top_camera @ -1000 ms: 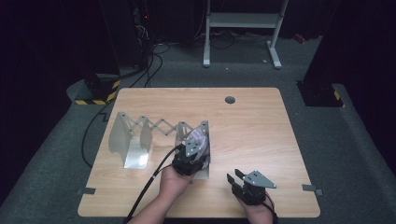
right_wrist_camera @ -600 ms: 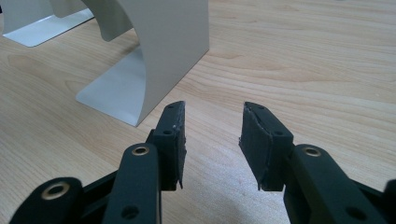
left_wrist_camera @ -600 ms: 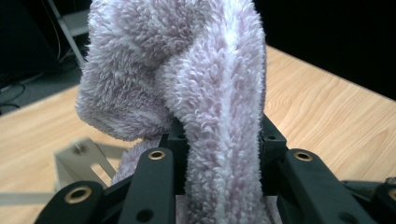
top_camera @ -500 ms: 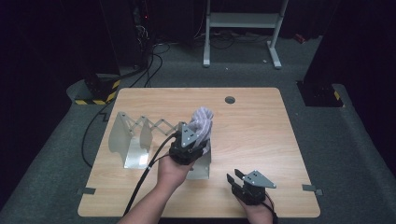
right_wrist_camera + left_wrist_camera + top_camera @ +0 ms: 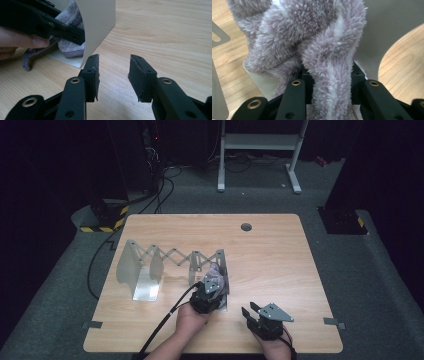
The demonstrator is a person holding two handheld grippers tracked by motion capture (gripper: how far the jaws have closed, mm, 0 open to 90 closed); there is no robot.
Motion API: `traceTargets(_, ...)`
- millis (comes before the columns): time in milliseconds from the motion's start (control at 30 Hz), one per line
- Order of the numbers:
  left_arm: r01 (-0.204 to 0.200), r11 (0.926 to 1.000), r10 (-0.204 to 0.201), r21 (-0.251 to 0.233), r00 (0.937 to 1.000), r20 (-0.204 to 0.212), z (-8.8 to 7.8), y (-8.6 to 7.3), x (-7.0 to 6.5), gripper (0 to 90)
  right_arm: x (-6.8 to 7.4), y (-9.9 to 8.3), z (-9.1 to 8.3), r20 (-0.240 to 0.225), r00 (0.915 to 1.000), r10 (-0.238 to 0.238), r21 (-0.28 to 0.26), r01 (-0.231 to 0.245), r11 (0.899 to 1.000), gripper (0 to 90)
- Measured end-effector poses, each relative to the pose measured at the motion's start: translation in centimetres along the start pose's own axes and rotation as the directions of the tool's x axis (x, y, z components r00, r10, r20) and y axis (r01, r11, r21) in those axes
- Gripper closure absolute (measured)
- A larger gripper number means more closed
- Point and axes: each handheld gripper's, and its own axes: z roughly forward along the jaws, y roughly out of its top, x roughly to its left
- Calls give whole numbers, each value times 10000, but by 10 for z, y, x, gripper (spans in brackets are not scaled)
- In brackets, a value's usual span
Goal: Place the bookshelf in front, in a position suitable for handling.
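An expanding metal rack [image 5: 150, 265] was seen on the wooden table [image 5: 280, 255], stretched sideways. At the rack's right end, a fluffy lilac sock [image 5: 312, 45] was clamped between the jaws of the left gripper [image 5: 209, 292], low against the end plate. Right of the rack, the right gripper [image 5: 113, 72] was held apart from it, jaws parted with nothing between them.

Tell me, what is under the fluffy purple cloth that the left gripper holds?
Under the fluffy purple cloth lies the flat metal base of the expanding metal rack. The wooden table shows beside it. How much of the base the cloth covers stays hidden.
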Motion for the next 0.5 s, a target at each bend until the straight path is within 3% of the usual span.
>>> traceTargets(167,18,9992,-12,-398,9999,129,-14,1,0,668,1,0,0,-15,10000,-5,-5,5,10000,601)
traceTargets(267,-214,9973,226,-704,9996,159,-26,0,-3,666,0,0,0,9,10000,48,-13,-48,10000,600)
traceTargets(500,-455,9879,489,-1482,9986,192,-55,-7,-6,664,-1,0,1,35,10000,38,43,-38,10000,597)
